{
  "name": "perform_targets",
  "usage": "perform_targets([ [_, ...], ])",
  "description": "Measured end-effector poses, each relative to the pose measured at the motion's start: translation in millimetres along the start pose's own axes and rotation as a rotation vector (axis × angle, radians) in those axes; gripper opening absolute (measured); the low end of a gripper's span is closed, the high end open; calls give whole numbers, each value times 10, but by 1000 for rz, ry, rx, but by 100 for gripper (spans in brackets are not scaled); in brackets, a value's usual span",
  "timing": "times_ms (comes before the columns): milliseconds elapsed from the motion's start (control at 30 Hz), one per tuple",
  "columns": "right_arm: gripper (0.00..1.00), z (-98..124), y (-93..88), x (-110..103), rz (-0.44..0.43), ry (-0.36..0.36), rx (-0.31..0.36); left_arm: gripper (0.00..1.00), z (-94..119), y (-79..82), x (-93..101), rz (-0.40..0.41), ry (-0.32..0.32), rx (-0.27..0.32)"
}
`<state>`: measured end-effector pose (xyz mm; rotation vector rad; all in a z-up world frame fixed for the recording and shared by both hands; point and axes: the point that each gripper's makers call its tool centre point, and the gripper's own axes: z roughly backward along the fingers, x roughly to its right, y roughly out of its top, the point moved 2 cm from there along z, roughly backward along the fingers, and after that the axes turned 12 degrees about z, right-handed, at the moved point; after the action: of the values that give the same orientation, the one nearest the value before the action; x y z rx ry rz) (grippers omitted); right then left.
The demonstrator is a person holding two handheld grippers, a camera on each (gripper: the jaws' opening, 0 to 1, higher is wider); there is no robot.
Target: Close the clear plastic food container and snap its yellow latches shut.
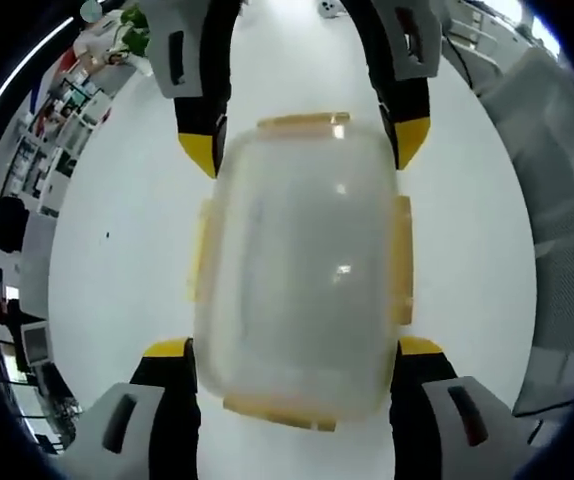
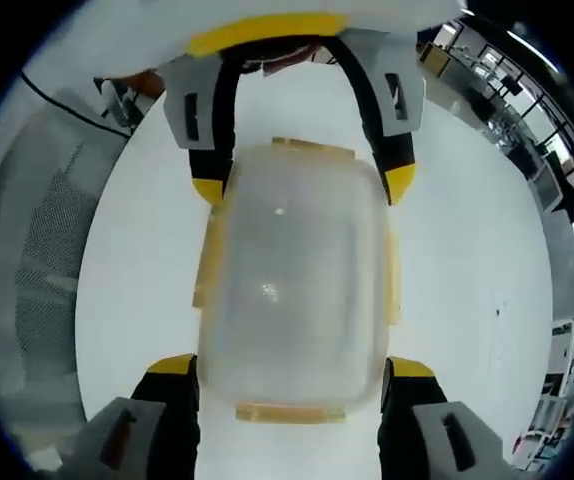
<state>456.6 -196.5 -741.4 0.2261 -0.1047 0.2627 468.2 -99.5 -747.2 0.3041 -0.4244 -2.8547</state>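
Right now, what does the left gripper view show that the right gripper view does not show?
Left gripper view only: a green plant and crowded shelves at the upper left, beyond the table.

Right gripper view only: a black cable at the upper left, and a yellow band across the top, on the far gripper's body.

Both views: the clear container with its lid on, lying on the white table, yellow latches along its edges. In each view the left gripper and the right gripper flank the container from opposite ends with open jaws.
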Motion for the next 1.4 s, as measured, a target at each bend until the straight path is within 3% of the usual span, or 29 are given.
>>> perform_targets([
  [200,73,-29,52,124,-2,-7,7,78,-19,-50,-123,14,11,27],
  [833,73,-65,12,405,17,-1,-1,81,-128,-38,-382,29,17,21],
  [1400,74,-70,13,439,8,-10,4,82,-133,-34,-409,33,13,27],
])
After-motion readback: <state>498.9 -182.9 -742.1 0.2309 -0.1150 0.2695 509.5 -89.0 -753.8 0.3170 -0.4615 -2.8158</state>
